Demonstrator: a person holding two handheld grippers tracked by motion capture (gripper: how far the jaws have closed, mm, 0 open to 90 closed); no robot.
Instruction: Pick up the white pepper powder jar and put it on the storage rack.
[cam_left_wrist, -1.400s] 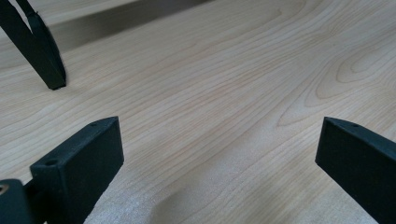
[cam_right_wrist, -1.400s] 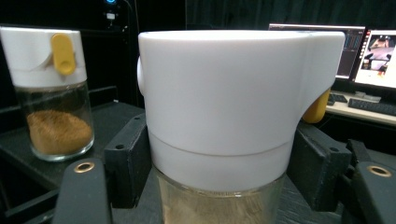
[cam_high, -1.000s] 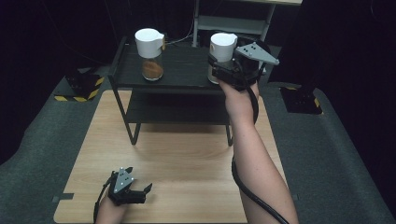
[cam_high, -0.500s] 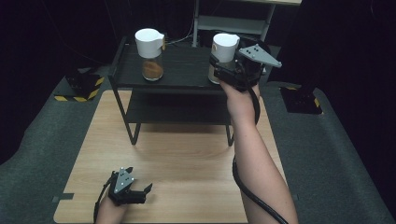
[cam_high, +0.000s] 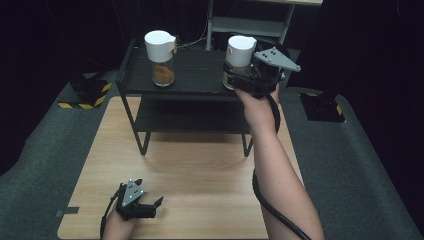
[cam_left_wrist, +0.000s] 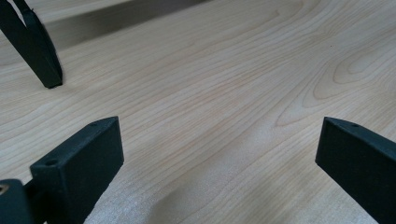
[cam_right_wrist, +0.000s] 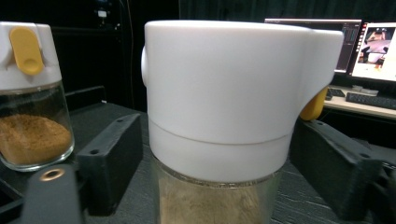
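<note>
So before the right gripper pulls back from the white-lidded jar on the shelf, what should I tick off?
1. Right gripper free of the white-lidded jar: ok. Its jaws have just been opening, and the jar sits between them with a gap on each side.
2. Jar upright: ok.
3. White lid seated on the glass: ok.
4. Jar's base fully on the top shelf: cannot tell, the base is hidden.
5. Second jar out of the way: ok, it stands apart to one side.
6. Left gripper idle: ok, open and empty over the wooden table.
</note>
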